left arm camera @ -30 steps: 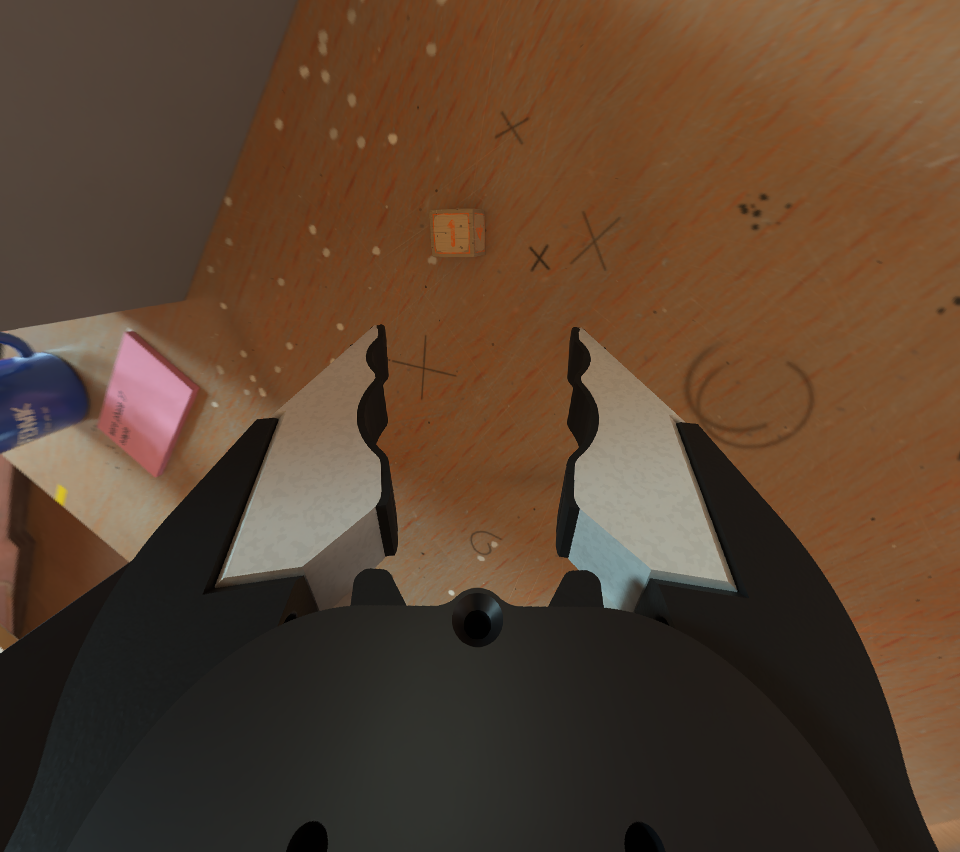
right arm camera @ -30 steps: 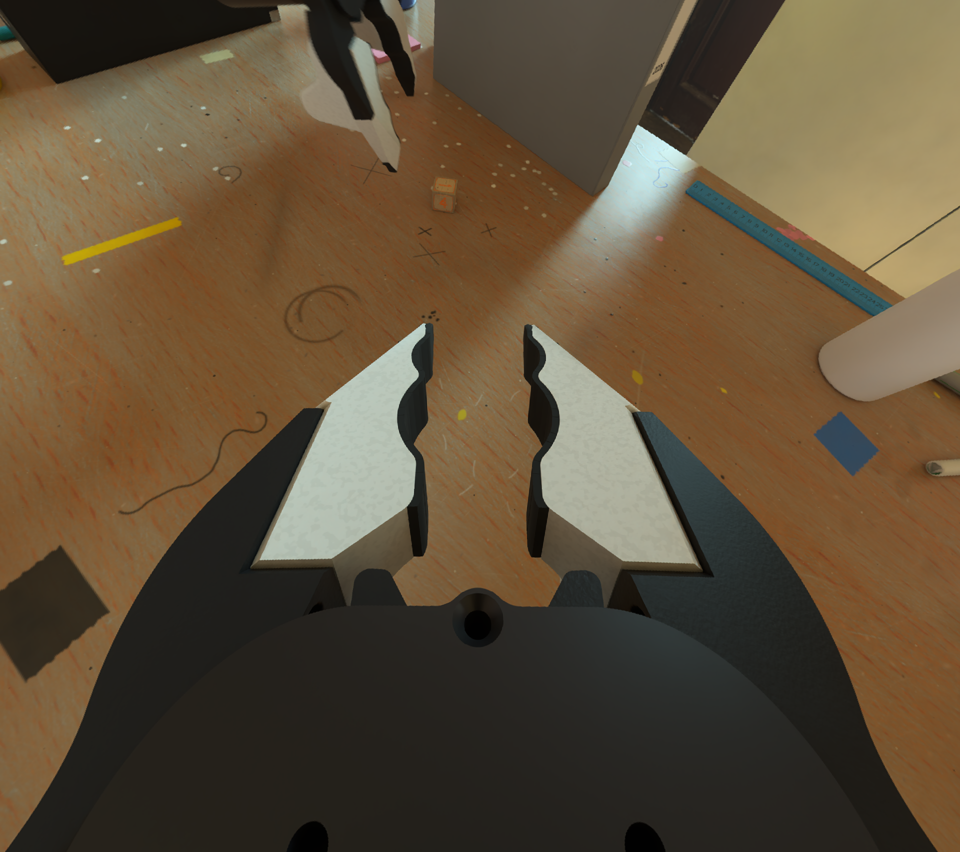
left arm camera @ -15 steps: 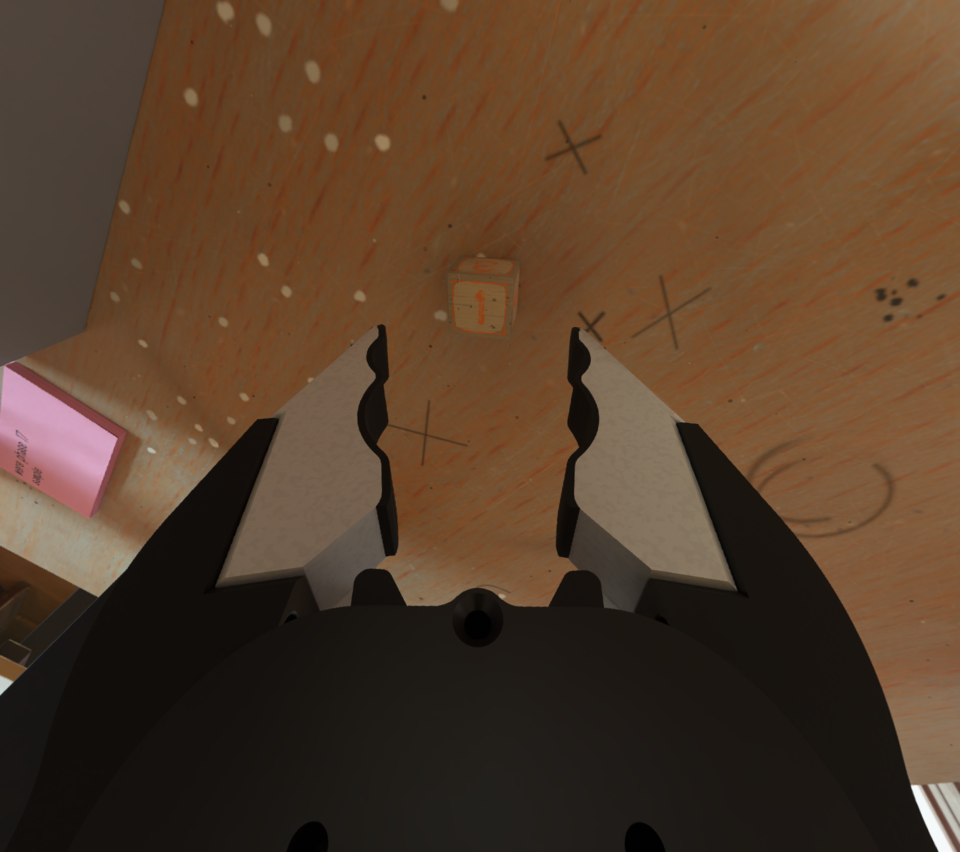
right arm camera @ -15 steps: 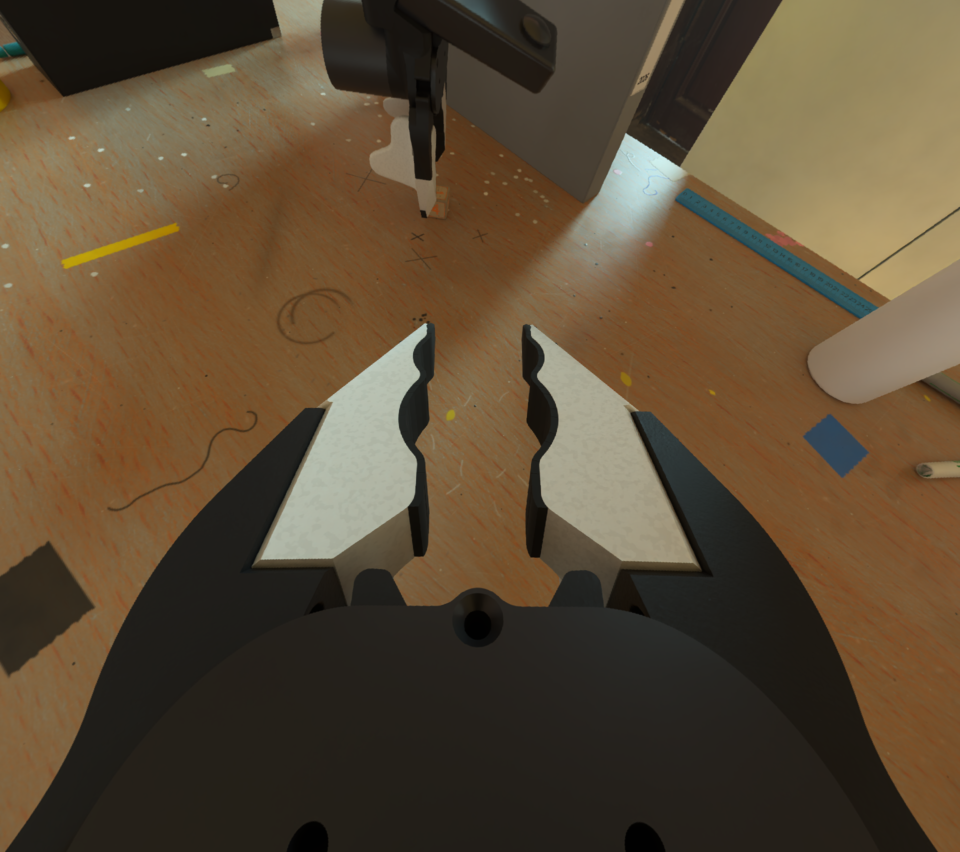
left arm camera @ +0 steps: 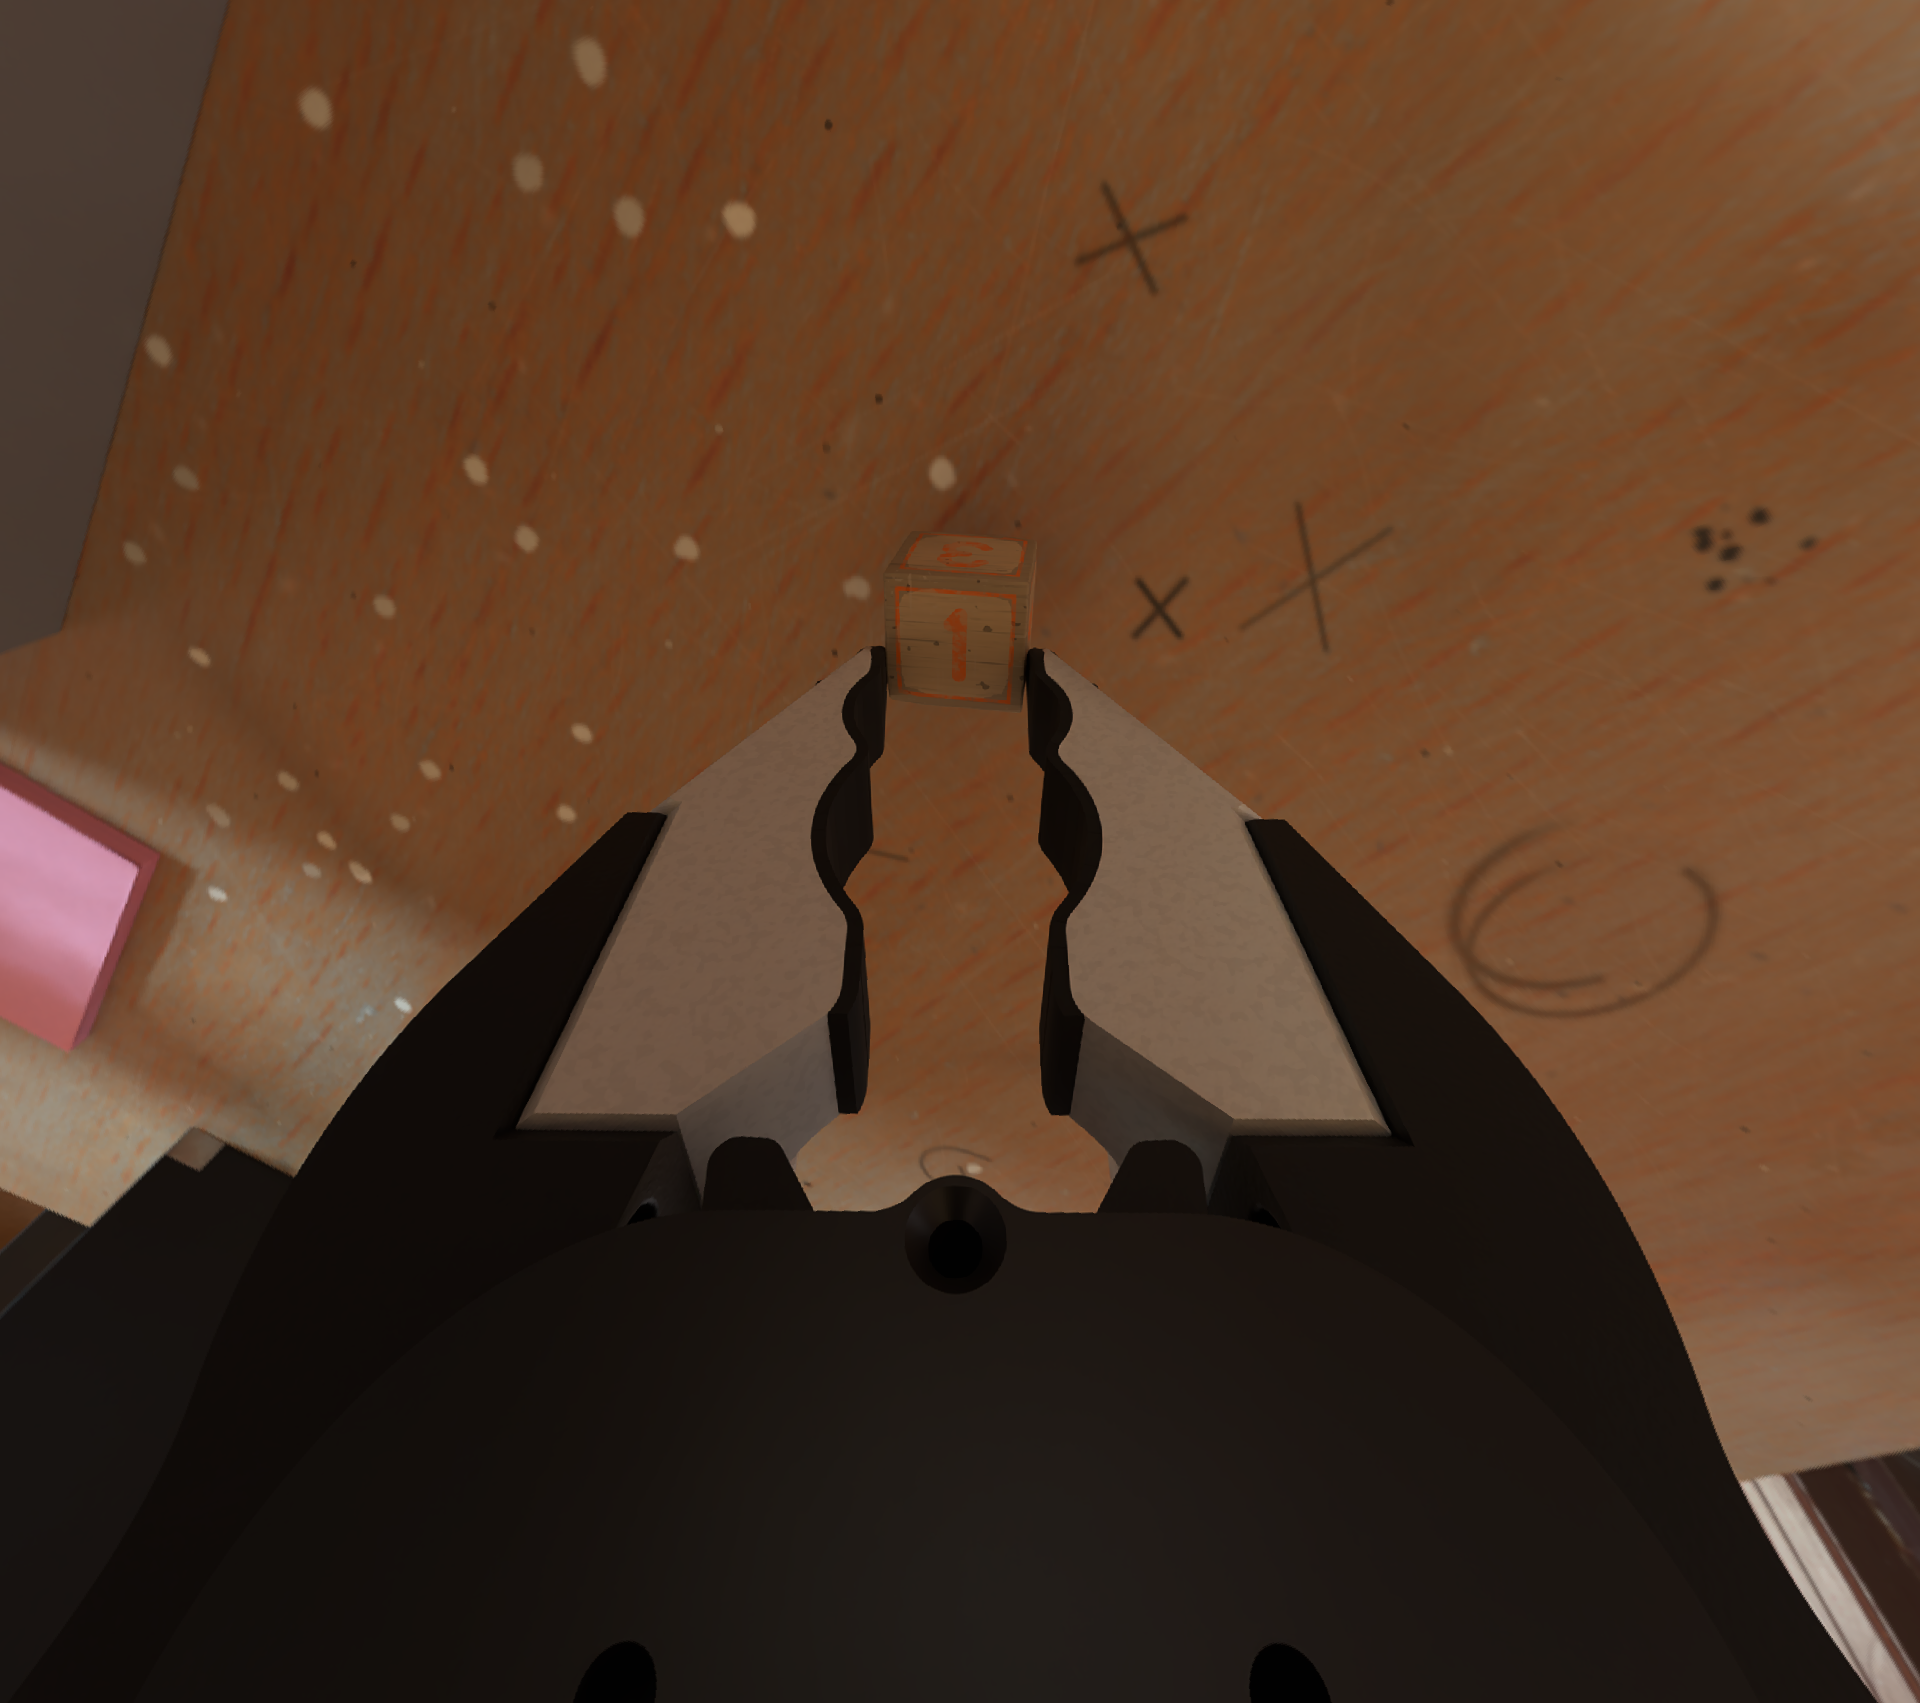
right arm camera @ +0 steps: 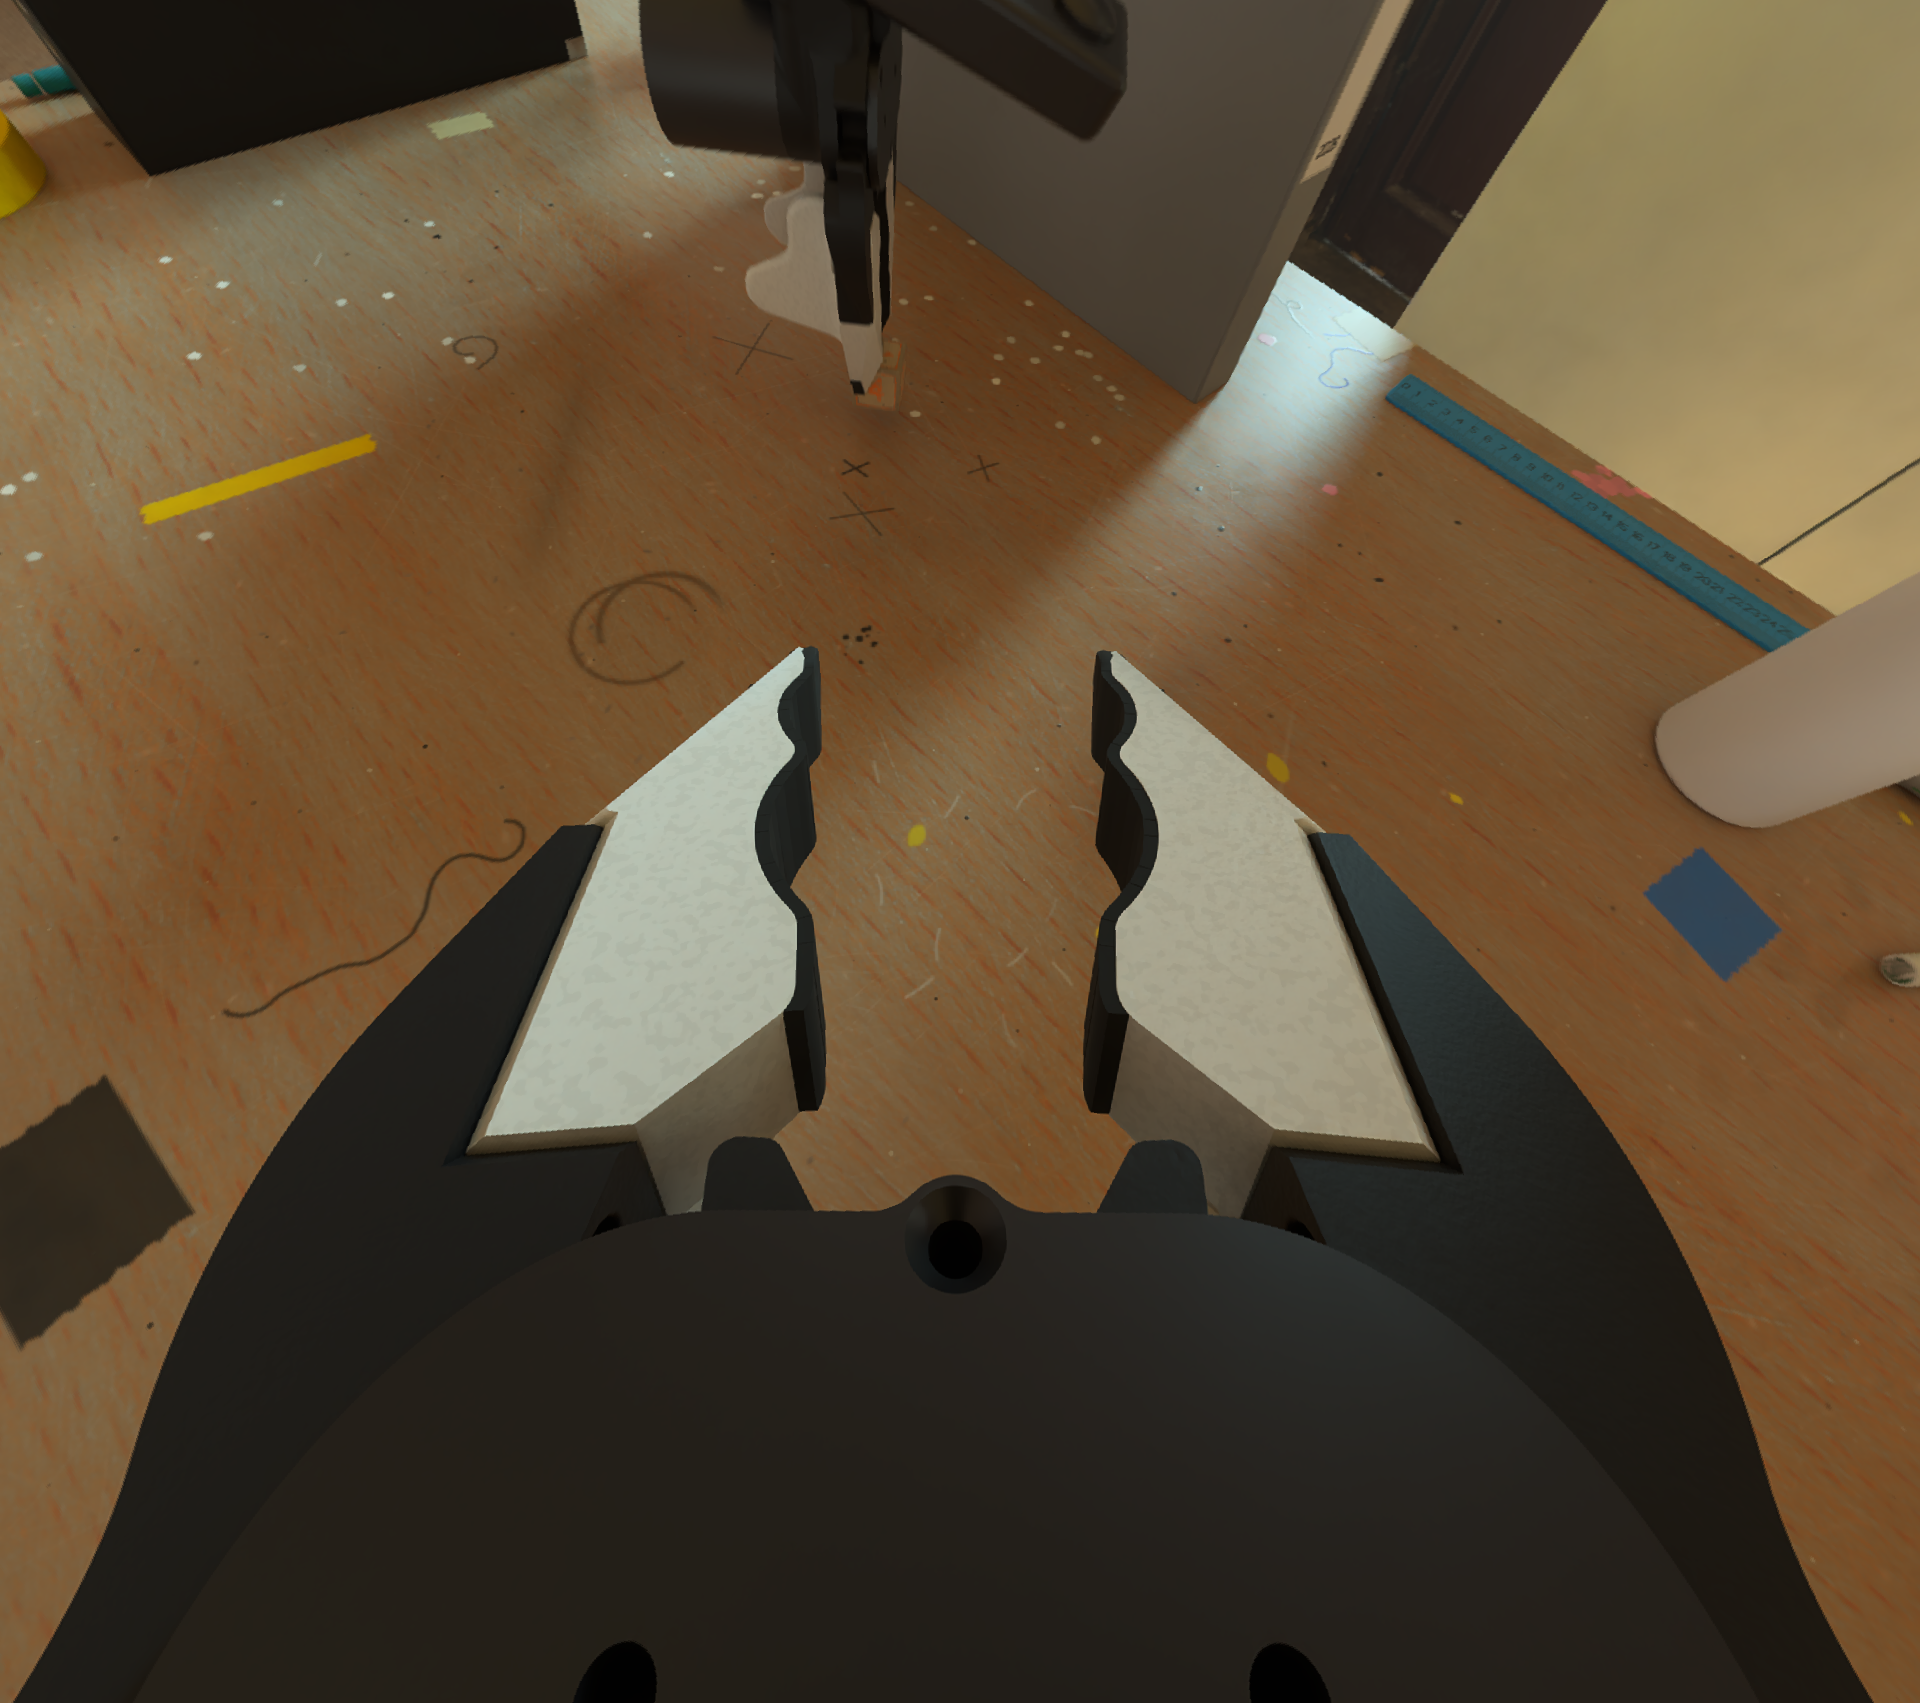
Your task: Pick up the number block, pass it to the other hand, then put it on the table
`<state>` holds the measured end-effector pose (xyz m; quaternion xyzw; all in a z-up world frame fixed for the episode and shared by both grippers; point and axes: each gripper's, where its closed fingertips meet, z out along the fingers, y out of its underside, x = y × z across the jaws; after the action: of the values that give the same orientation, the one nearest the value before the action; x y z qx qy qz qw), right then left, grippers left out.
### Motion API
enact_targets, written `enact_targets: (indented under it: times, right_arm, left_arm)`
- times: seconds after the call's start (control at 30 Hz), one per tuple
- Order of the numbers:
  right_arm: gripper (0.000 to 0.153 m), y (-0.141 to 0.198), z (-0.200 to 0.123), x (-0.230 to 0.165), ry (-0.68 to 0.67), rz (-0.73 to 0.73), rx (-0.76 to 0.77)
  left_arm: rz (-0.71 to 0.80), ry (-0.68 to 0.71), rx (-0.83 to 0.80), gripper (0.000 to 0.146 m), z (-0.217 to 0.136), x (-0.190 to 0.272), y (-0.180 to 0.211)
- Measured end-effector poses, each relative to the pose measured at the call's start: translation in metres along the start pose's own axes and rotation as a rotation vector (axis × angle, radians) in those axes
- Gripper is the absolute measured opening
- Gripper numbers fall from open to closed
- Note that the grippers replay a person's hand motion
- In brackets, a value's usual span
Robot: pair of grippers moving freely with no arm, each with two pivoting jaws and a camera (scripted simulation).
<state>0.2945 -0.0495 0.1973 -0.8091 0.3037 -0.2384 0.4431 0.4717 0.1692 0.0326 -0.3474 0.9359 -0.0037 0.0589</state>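
Number block [left arm camera: 958,630], small wooden cube with orange markings, pinched at its lower sides between scalloped pale fingertips [left arm camera: 871,679] of left gripper [left arm camera: 954,666], on scuffed wooden table [left arm camera: 1455,199]. Near block, pen crosses. Well apart from block, right gripper [right arm camera: 954,666] spread, empty.

place: workshop or craft room | cues: paint-flecked, pen-marked wooden table [right arm camera: 312,718]; blue ruler [right arm camera: 1590,500]
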Motion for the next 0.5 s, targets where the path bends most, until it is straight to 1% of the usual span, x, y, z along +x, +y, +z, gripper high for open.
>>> enact_targets:
  times: [0.1, 0.13, 0.17, 0.2, 0.27, 0.33, 0.4, 0.5]
  right_arm:
    - [0.052, 0.001, 0.007, -0.004, -0.025, -0.013, 0.000]
    - [0.052, 0.000, 0.009, -0.006, -0.036, -0.032, 0.012]
    - [0.052, -0.002, 0.012, -0.008, -0.042, -0.064, 0.037]
    - [0.053, -0.005, 0.014, -0.010, -0.045, -0.106, 0.080]
    - [0.054, -0.012, 0.019, -0.016, -0.061, -0.179, 0.175]
    - [0.057, -0.016, 0.025, -0.025, -0.096, -0.223, 0.224]
    - [0.061, -0.022, 0.030, -0.032, -0.099, -0.292, 0.282]
    - [0.068, -0.034, 0.034, -0.043, -0.057, -0.437, 0.385]
  left_arm:
    - [0.000, 0.030, 0.057, 0.027, -0.024, 0.009, 0.004]
    - [0.014, 0.067, 0.113, 0.027, -0.035, 0.016, 0.003]
    - [0.025, 0.133, 0.190, 0.027, -0.049, 0.026, 0.001]
    - [0.028, 0.238, 0.284, 0.027, -0.065, 0.040, -0.001]
    - [0.043, 0.492, 0.476, 0.027, -0.103, 0.068, -0.004]
    - [0.060, 0.717, 0.605, 0.027, -0.137, 0.095, 0.000]
    - [0.091, 0.878, 0.645, 0.027, -0.159, 0.119, 0.007]
    - [0.137, 1.029, 0.663, 0.027, -0.177, 0.149, 0.012]
